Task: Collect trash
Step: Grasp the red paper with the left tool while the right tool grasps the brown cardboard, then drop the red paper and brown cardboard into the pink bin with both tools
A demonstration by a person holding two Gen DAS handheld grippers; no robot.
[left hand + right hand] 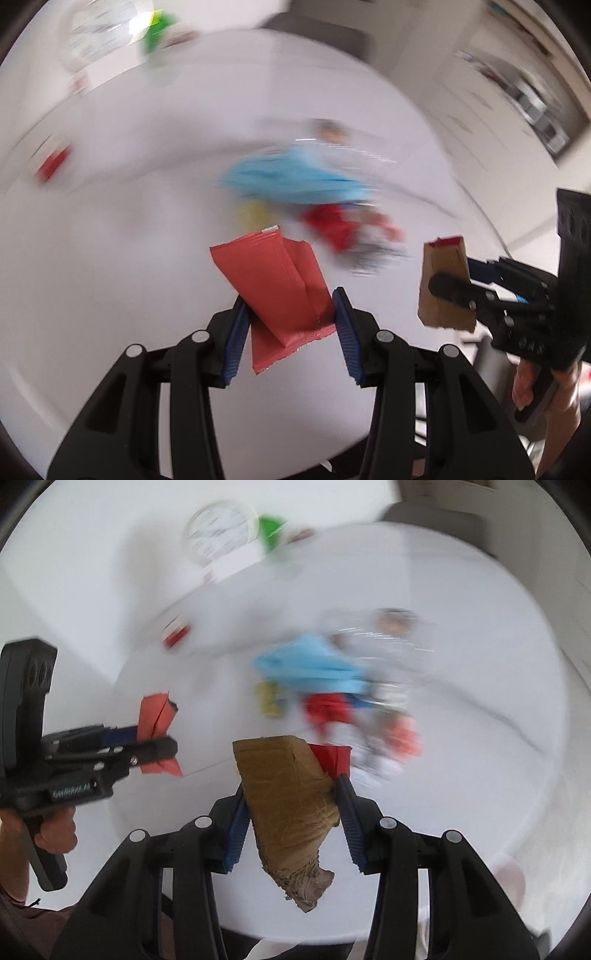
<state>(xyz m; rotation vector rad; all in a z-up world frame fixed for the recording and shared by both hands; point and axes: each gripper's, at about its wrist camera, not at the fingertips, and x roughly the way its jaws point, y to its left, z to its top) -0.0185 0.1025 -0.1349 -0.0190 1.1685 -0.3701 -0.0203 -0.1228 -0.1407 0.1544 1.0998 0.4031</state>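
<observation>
Left gripper (pixel 290 314) clamped on a folded salmon-red foil wrapper (pixel 280 284). Right gripper (pixel 291 805) clamped on a crumpled brown cardboard piece (pixel 291 805). Beyond both fingertips, blurred: blue, red and yellow litter (pixel 295 181) on the white table (pixel 110 258).

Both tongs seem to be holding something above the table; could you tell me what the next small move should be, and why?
Probably carry both pieces over to the clear bag holding the blue, red and yellow scraps. The left tongs are shut on a red wrapper and the right tongs on a brown cardboard piece, both clear of the white table.
</observation>
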